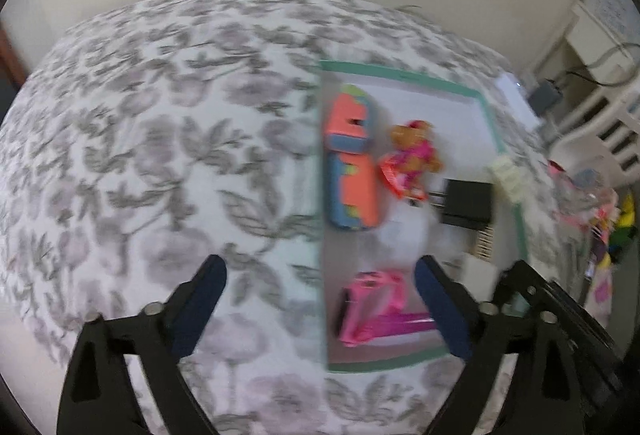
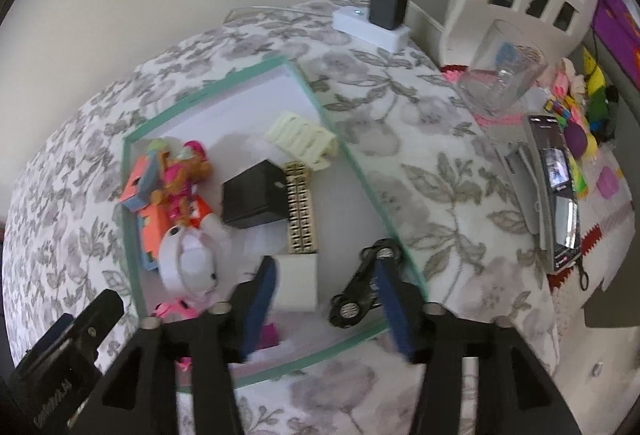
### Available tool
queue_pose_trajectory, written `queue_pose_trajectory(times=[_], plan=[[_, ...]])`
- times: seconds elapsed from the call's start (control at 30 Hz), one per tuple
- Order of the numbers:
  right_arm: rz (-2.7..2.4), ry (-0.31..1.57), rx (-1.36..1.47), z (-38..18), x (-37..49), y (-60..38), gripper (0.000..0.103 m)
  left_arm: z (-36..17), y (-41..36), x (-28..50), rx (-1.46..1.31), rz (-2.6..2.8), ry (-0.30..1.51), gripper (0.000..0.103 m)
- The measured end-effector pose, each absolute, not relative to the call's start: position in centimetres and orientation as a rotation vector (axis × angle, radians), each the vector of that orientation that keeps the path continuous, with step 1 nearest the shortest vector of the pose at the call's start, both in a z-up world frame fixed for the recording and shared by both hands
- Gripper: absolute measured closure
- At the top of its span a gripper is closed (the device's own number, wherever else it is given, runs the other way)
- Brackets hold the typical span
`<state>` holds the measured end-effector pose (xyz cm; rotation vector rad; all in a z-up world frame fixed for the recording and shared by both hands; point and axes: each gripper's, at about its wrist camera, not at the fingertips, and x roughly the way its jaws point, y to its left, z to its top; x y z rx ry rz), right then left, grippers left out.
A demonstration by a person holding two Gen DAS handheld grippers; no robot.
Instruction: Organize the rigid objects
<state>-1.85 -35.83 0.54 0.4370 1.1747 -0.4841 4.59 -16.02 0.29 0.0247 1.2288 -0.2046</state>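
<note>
Between the right hand-held gripper's (image 2: 324, 309) half-spread pads lies the black tool (image 2: 362, 293) on the green-edged tray (image 2: 352, 155), long axis slanting up toward the tray's edge, nothing gripped. Left hand-held gripper (image 1: 320, 309) hangs wide open, released, over the pink scooter (image 1: 380, 315).

left gripper (image 1: 320, 309): matte black plastic frame, triangular cut-outs in each finger arm
left pads (image 1: 200, 309): dark blue strips along the inner finger faces
left screws (image 1: 153, 309): round silver heads at the finger joints
right gripper (image 2: 326, 309): same black frame, blue pads (image 2: 394, 309), silver screws (image 2: 433, 310)
marking: pale embossed lettering on a black gripper body (image 2: 54, 405), unreadable
</note>
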Motion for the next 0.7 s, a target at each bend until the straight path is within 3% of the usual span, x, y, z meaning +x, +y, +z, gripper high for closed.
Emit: queue_pose_trajectory(times=[0.5,0.7], plan=[[-0.411,1.160,0.358,1.0,-2.1,-31.9,0.002,1.6,-9.9,4.6,-0.005,-0.060,1.175,0.000],[-0.385,1.133,0.349,1.9,-2.6,-30.6,0.001,2.8,-9.1,3.1,0.054,-0.083,1.130,0.000]])
